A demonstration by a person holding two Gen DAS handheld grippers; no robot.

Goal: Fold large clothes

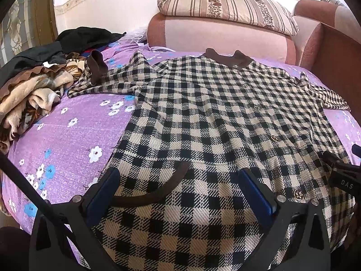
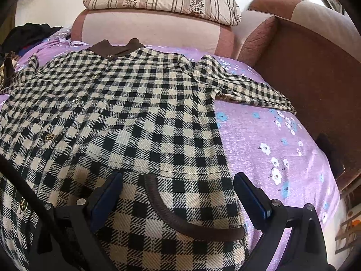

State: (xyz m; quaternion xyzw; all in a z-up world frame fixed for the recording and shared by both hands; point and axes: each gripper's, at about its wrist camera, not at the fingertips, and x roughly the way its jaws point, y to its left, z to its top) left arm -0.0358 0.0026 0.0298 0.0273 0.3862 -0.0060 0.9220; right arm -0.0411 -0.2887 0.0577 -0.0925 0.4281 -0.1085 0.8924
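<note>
A black-and-cream checked coat (image 1: 203, 117) with a brown collar (image 1: 227, 59) and gold buttons lies spread flat, front up, on a purple floral bedsheet (image 1: 74, 140); it also fills the right wrist view (image 2: 126, 117). Its left sleeve with a brown cuff (image 1: 97, 67) stretches out sideways; the other sleeve (image 2: 246, 85) stretches right. My left gripper (image 1: 178, 180) is open above the coat's lower left part, over a brown-trimmed pocket (image 1: 158, 192). My right gripper (image 2: 178, 185) is open above the lower right part, over the other pocket (image 2: 180, 221). The right gripper's tip (image 1: 343, 171) shows in the left view.
A pile of brown, beige and black clothes (image 1: 38, 83) lies on the bed at the left. A pink headboard (image 1: 221, 33) with a striped pillow (image 1: 225, 4) is behind the coat. A brown upholstered side panel (image 2: 311, 79) borders the bed on the right.
</note>
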